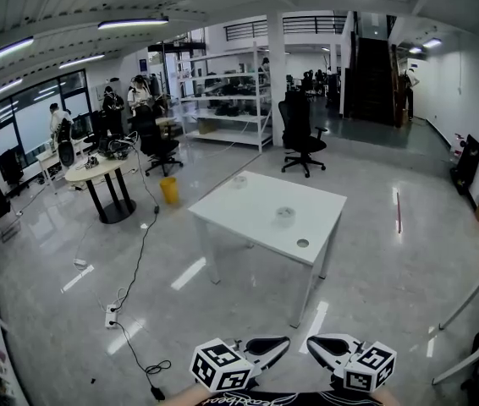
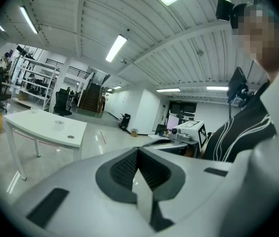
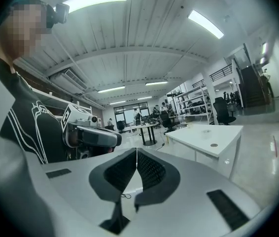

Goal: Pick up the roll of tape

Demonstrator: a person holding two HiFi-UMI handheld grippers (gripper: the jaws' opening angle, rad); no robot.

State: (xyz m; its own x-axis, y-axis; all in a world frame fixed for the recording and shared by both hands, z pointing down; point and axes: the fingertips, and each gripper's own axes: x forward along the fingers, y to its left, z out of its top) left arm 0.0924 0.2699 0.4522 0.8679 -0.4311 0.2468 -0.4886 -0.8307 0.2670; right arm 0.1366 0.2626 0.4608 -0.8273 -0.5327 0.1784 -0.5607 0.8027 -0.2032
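- Only the gripper views show the jaws head-on. The left gripper [image 2: 138, 154] has its pads pressed together with nothing between them. The right gripper [image 3: 137, 156] is the same, closed and empty.
- Only the head view shows the white table [image 1: 248, 210] from above. The roll of tape [image 1: 285, 215] lies flat near its middle, well apart from both grippers, which sit low at the bottom edge.
- In both gripper views the tape is a tiny pale ring on the tabletop, at the left in the left view and at the right in the right view.
- The gripper views also show the person's dark striped top [image 2: 243, 127]. The left view catches the other gripper's marker cube [image 2: 194, 130].
- Also on the table are a small pale object [image 1: 239, 180] by the far edge and a round hole [image 1: 303, 244] near the front edge.
- Around the table are a black office chair [image 1: 303, 134], metal shelving [image 1: 222, 100], a yellow bin [image 1: 168, 189], a round table [image 1: 104, 172] with people beside it, a power strip [image 1: 112, 315] with its cable on the floor, and a staircase [image 1: 373, 66].
- Only glossy floor lies between the grippers and the table.
- The cubes carry black-and-white square markers. The shirt print at the bottom of the head view is too cut off to read.
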